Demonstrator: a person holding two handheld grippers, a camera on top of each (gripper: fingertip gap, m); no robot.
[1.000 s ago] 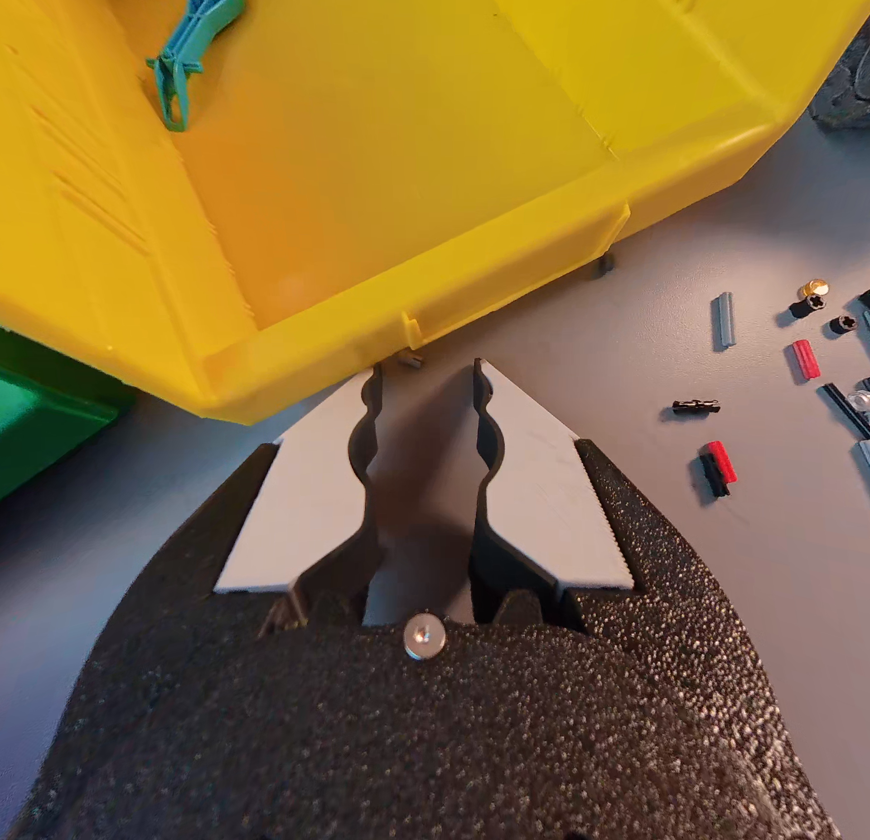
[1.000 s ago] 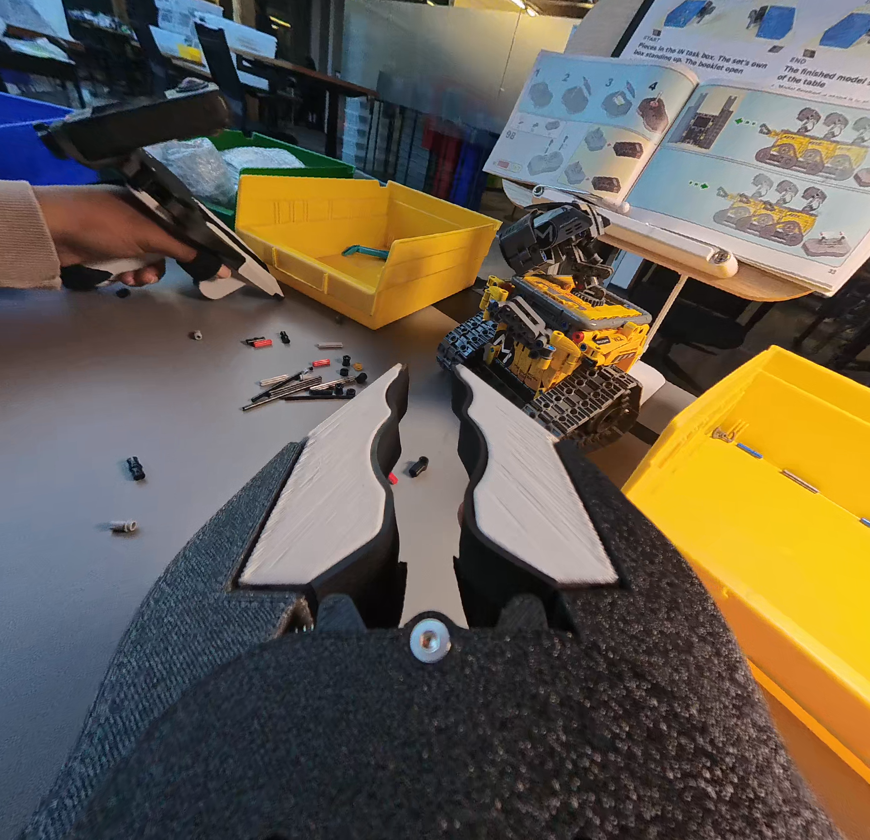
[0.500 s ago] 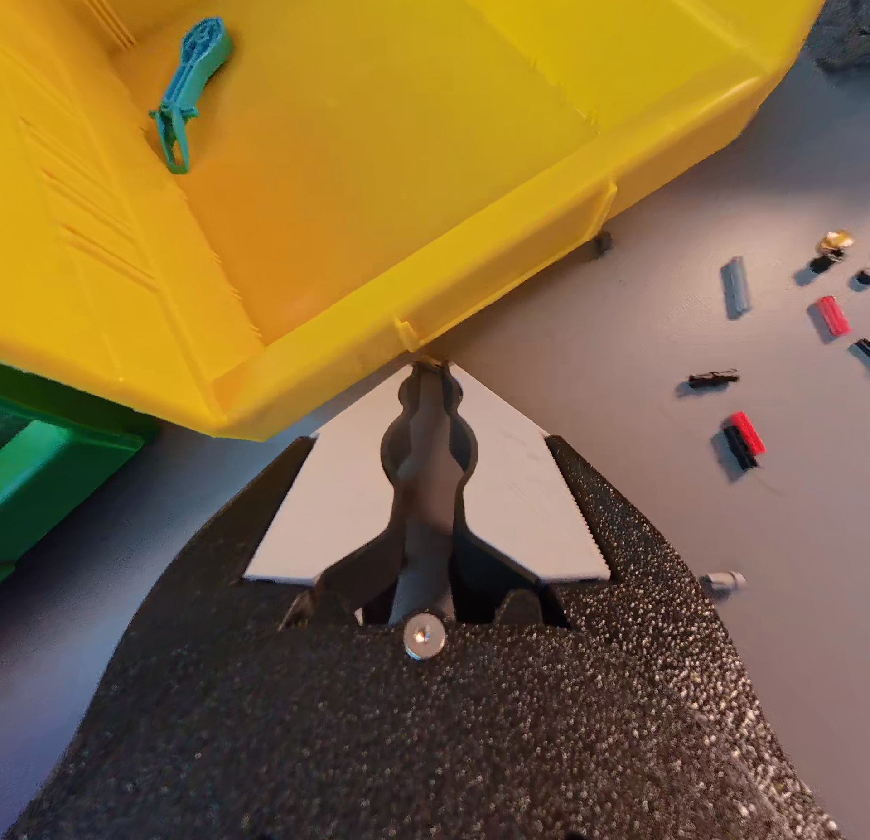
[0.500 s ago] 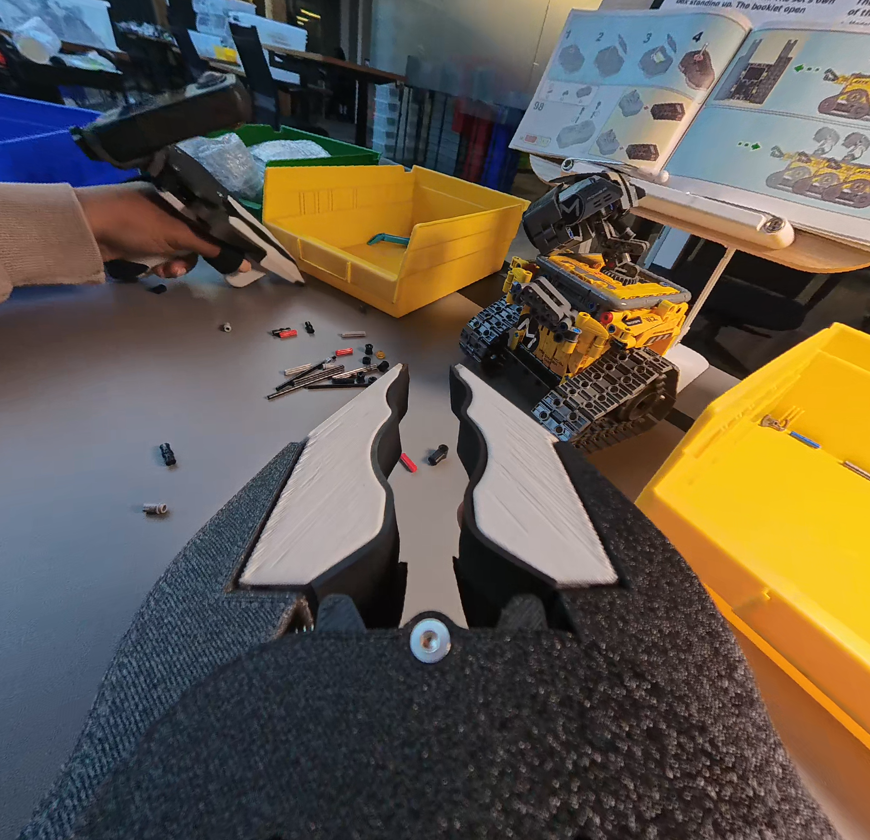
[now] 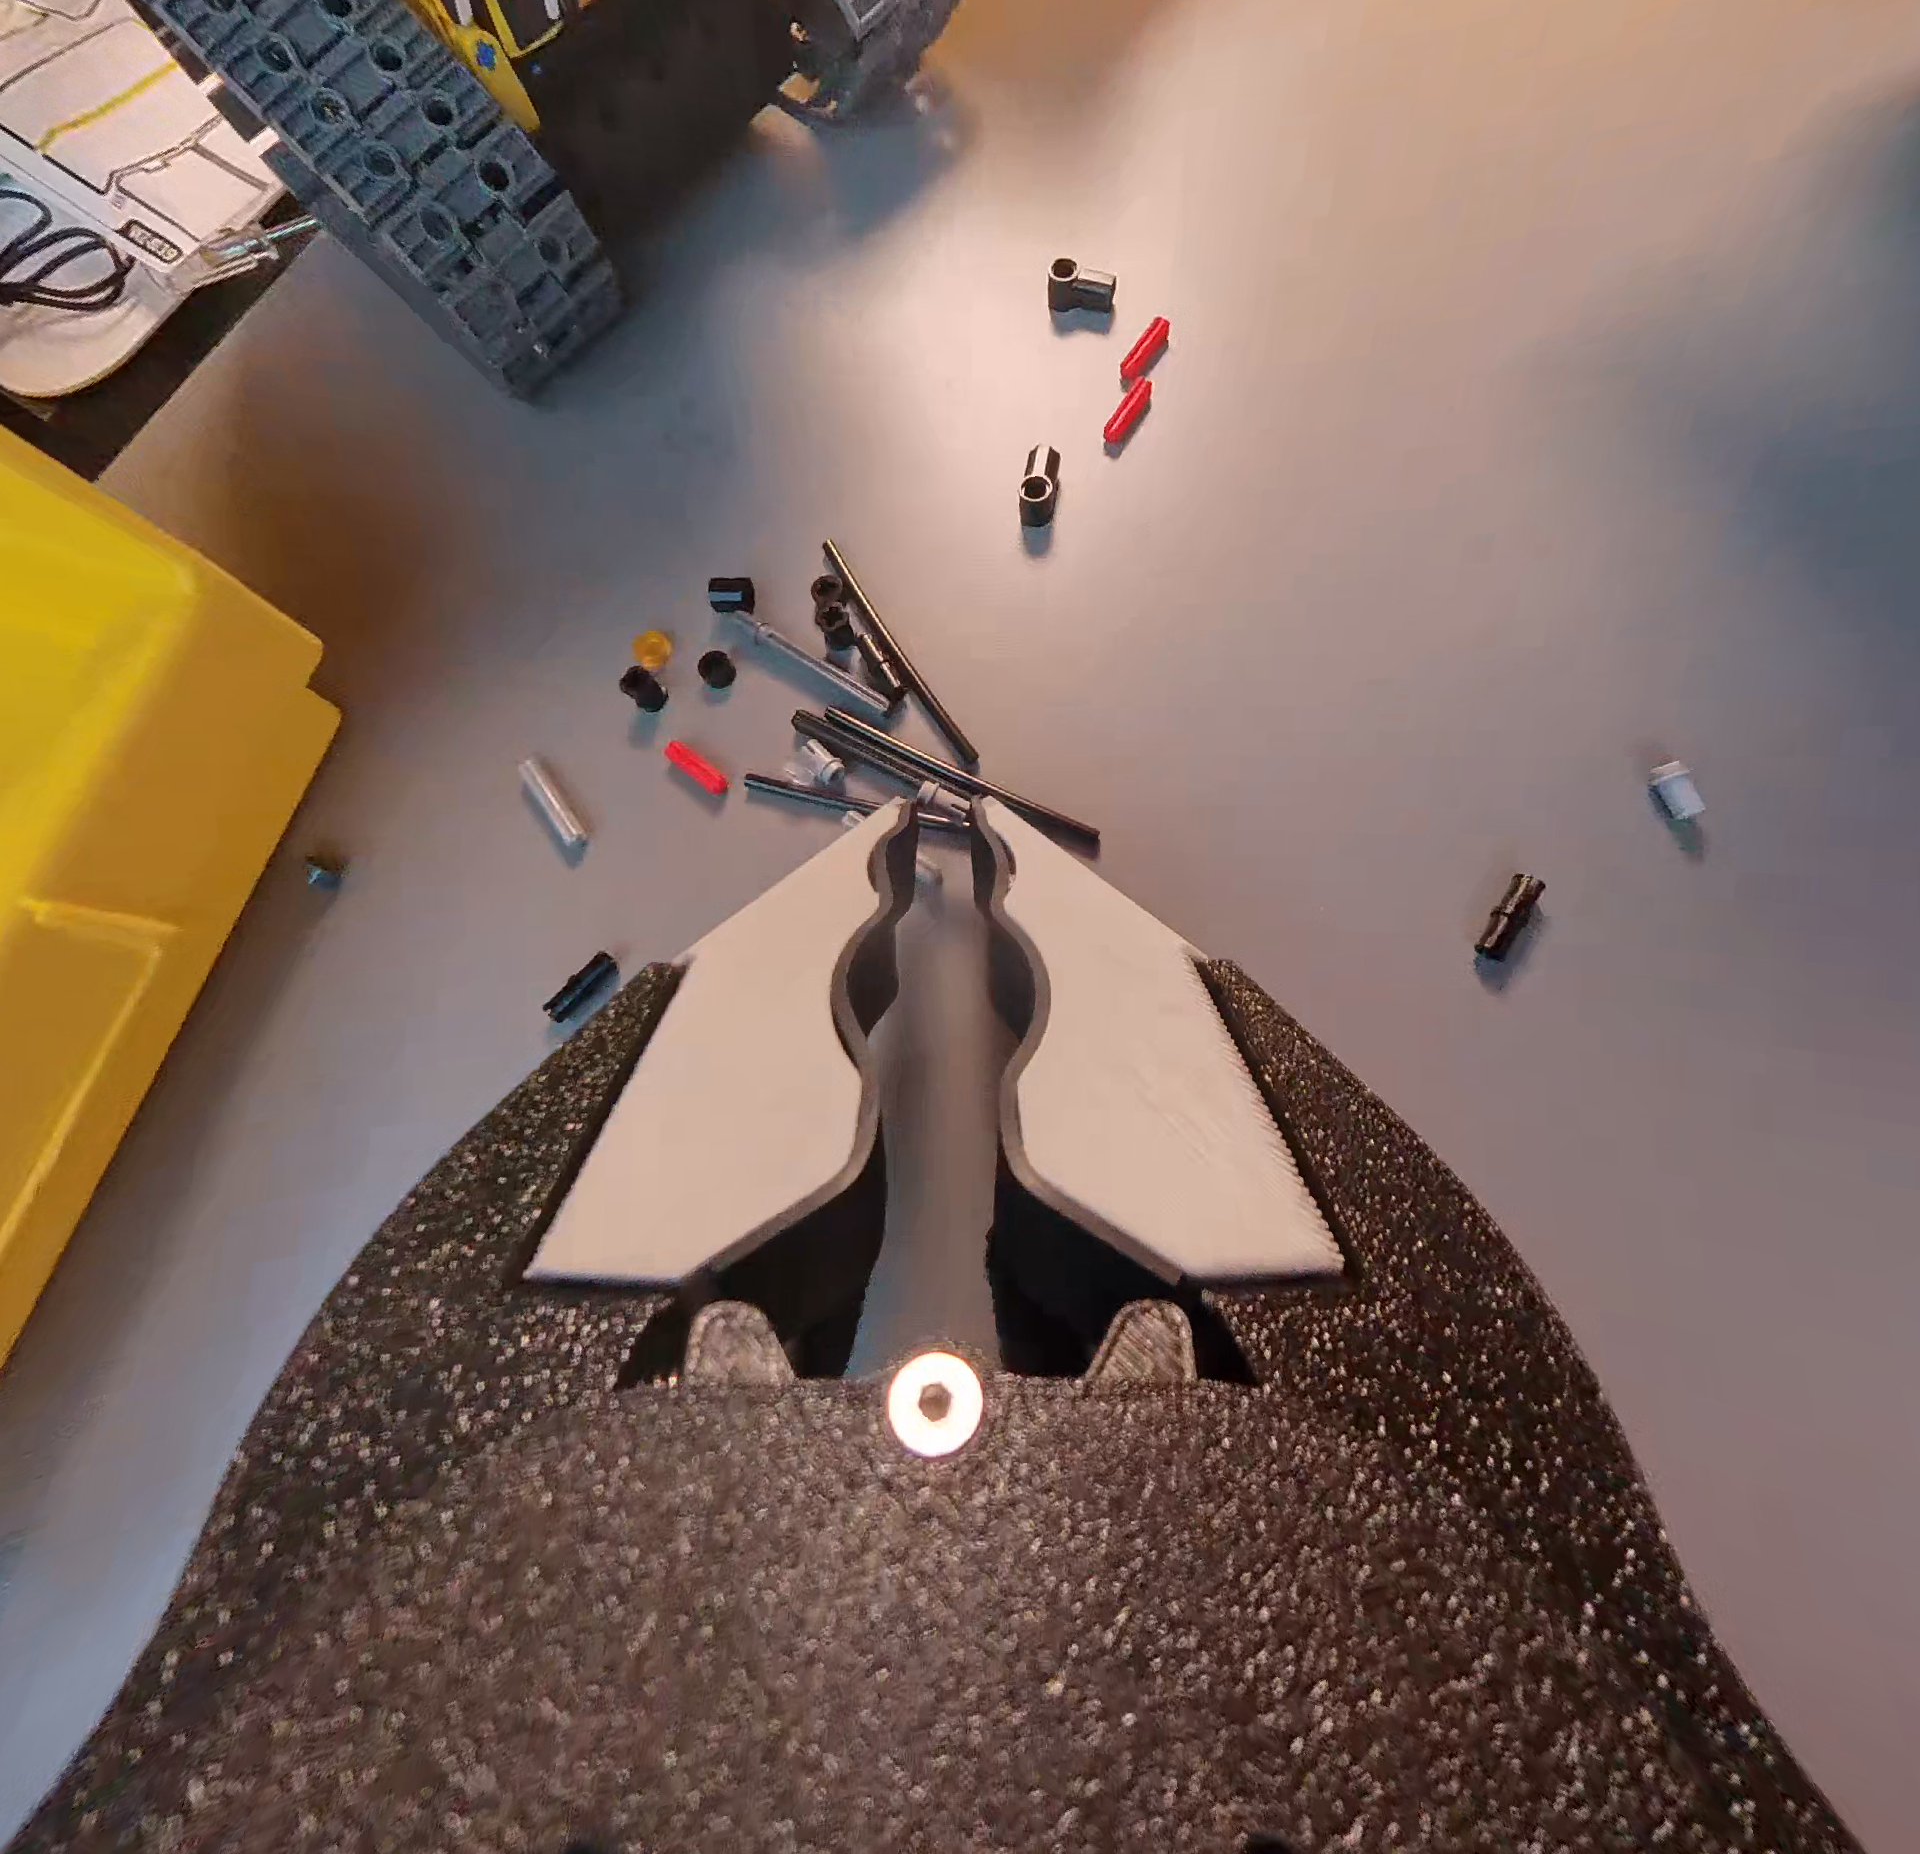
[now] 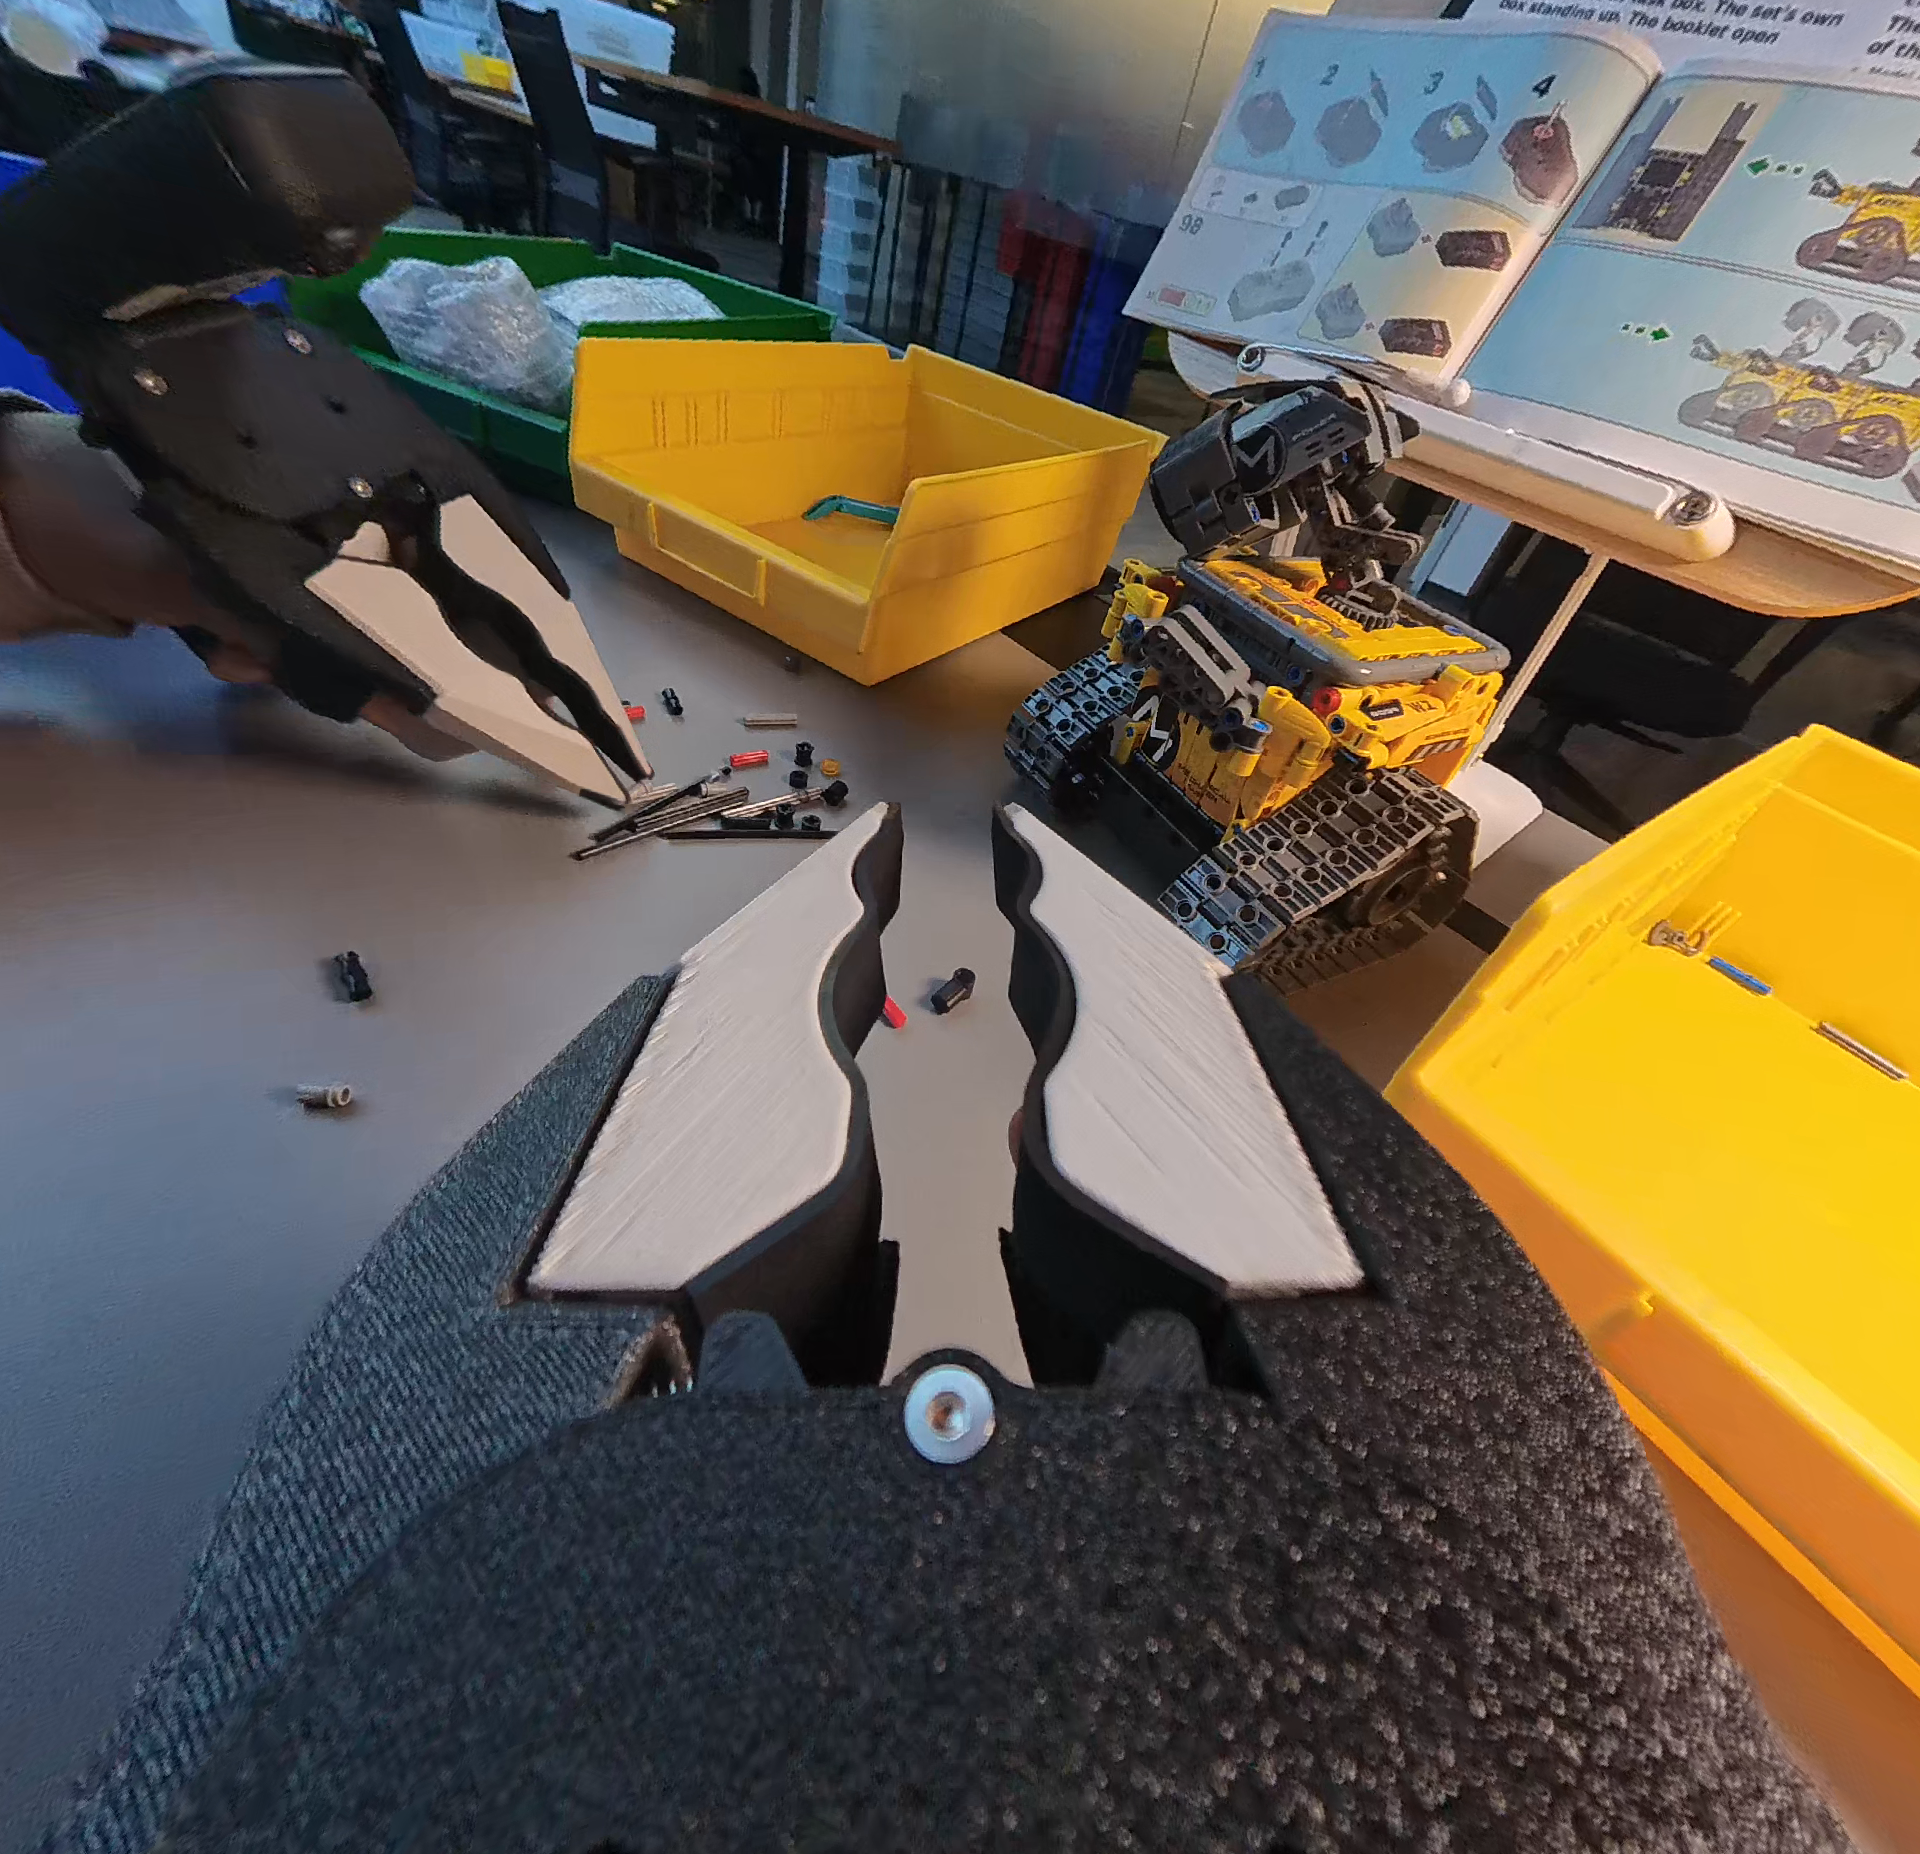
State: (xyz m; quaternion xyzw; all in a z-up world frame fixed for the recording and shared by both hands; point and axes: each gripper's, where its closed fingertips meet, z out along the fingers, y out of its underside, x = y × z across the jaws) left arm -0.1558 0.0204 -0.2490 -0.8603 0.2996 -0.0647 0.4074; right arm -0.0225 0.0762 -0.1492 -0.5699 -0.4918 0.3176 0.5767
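My left gripper (image 5: 940,817) points down at a pile of black axles (image 5: 896,755) and small pins on the grey table. Its jaws stand a narrow gap apart, and a small grey pin (image 5: 928,792) lies right at the tips. In the right wrist view the left gripper (image 6: 632,788), held by a hand, touches down at the near end of that pile (image 6: 707,812). My right gripper (image 6: 945,828) is open and empty above the table. A black connector (image 6: 951,992) and a red pin (image 6: 891,1012) lie on the table between its fingers.
A yellow bin (image 6: 862,599) behind the pile holds a teal piece (image 6: 847,509); its corner also shows (image 5: 125,817). A yellow tracked robot model (image 6: 1278,724) stands right of the pile. A second yellow bin (image 6: 1714,1129), an open booklet (image 6: 1558,225) and a green bin (image 6: 623,287) surround it. One gripper's finger ends stand about 20 cm off the other's.
My left gripper has left the yellow bin's front edge, swung right to the axle pile, and its jaws went from shut to slightly apart. My right gripper drifted a little and stays open.
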